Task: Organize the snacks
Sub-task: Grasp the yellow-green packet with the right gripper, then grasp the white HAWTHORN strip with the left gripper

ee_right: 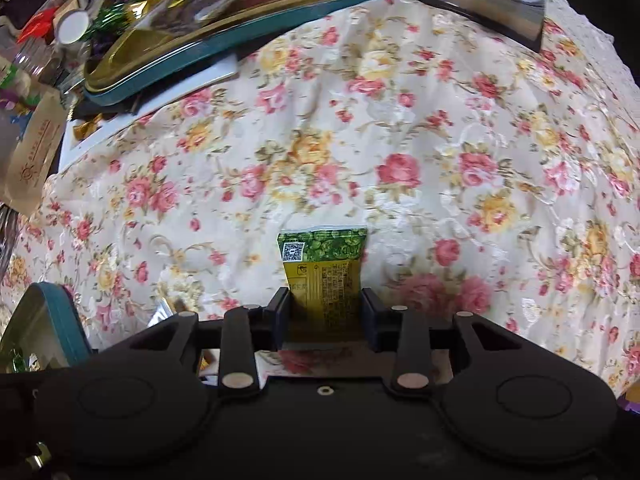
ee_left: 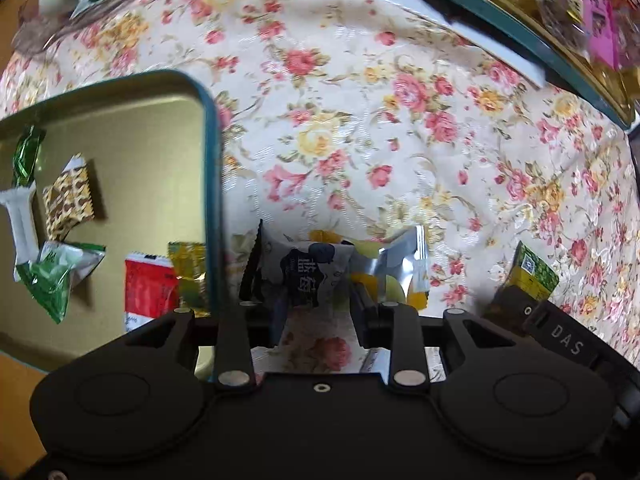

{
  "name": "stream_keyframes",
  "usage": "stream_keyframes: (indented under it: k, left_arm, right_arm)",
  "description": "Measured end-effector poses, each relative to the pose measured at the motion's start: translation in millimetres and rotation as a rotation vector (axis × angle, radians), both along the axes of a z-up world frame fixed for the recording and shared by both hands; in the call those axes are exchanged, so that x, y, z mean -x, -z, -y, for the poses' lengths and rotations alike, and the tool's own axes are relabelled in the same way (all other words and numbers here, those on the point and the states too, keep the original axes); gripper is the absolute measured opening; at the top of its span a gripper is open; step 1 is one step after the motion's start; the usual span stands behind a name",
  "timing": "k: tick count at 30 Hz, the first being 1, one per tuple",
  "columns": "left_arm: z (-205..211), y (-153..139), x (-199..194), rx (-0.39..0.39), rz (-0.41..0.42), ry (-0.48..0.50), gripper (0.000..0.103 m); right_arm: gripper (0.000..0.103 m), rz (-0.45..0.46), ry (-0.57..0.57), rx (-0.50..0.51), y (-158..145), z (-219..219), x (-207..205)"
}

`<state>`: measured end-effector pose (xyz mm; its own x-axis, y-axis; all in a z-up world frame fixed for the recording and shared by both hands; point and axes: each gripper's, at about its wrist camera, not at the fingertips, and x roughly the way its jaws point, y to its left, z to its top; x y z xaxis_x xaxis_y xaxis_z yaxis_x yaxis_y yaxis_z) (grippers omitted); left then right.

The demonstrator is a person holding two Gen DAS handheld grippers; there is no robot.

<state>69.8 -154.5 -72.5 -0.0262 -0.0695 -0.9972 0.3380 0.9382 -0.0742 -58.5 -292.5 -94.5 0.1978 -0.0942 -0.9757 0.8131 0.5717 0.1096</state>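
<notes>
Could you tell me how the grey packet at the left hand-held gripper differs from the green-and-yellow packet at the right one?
The grey packet is puffy with dark script; the green-and-yellow packet is flat, with a QR code. The grey one lies among other wrappers beside the teal tin; the green-and-yellow one lies alone. Both rest on the floral cloth between gripper fingers.

Green-yellow snack packet [ee_right: 324,276] apparently flat on floral cloth [ee_right: 400,120].
</notes>
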Motion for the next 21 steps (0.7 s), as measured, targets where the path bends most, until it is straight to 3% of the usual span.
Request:
stream_keyframes:
  k: [2, 7, 10, 15, 21]
  left_arm:
    - [9.8, 1.1, 6.4, 0.009, -0.004, 0.025, 0.041]
    - [36.3, 14.3, 30.7, 0.107, -0.133, 0.112, 0.04]
    - [46.7, 4.8, 43.3, 0.085, -0.062, 0.168, 0.04]
    - [40.0, -20.5, 54.2, 0.117, 0.015, 0.226, 0.04]
    - [32.9, -26.7, 75.8, 0.076, 0.093, 0.446, 0.04]
  right_arm:
    - [0.038, -0.004, 0.017, -0.004, -0.9, 7.5, 8.8]
    - [0.038, -0.018, 0.052, -0.005, -2.9, 23.8, 29.7]
    - [0.038, -0.022, 0.074, -0.014, -4.3, 31.3, 38.9]
    - [0.038, -0.002, 0.095, -0.03, -10.2, 39.1, 45.3]
    - [0.038, 0.045, 0.07, -0.043, -25.4, 37.5, 47.3]
